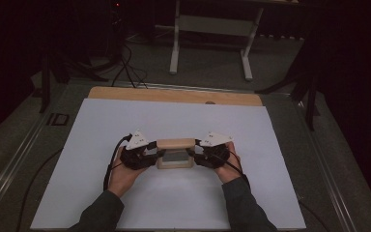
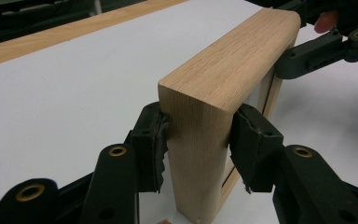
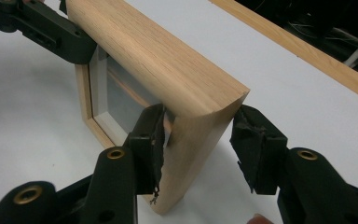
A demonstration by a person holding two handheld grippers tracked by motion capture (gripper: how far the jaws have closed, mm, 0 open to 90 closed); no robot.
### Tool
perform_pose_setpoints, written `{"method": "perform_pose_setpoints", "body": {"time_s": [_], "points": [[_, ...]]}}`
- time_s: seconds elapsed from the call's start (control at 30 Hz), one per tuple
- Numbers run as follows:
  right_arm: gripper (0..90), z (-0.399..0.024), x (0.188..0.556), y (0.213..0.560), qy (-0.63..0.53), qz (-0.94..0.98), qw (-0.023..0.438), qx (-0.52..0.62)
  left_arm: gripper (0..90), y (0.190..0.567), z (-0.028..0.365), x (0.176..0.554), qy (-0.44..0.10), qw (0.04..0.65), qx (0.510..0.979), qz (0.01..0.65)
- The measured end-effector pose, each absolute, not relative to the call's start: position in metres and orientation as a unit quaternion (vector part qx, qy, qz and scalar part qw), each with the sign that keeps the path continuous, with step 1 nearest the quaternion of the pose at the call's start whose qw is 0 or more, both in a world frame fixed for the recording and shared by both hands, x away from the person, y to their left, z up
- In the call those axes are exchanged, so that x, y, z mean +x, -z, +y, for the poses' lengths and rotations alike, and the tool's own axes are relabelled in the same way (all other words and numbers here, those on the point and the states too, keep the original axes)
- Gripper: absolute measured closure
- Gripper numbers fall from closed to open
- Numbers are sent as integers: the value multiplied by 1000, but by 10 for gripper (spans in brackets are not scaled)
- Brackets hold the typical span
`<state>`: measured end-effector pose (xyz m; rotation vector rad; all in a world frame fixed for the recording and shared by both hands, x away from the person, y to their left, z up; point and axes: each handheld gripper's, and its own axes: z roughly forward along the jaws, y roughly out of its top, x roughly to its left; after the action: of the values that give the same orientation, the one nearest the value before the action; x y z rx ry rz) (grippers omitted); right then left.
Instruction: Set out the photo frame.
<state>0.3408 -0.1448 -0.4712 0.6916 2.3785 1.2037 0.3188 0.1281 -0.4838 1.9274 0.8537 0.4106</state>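
No text, label, brand, number or sign can be read in any of the views. The wooden frame (image 2: 223,74) shows bare grain, and the white sheet (image 1: 125,125) on the table is blank.

L claw (image 1: 160,155) & R claw (image 1: 192,155) point inward facing each other, L jaws clamped, R's outer pad off.
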Motion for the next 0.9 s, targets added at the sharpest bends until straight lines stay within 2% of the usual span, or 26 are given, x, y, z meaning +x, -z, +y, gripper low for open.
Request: {"method": "perform_pose_setpoints", "body": {"time_s": [0.9], "points": [[554,-134,361,473,-443,830,186,282,511,486,134,349,-162,486,775,370]]}}
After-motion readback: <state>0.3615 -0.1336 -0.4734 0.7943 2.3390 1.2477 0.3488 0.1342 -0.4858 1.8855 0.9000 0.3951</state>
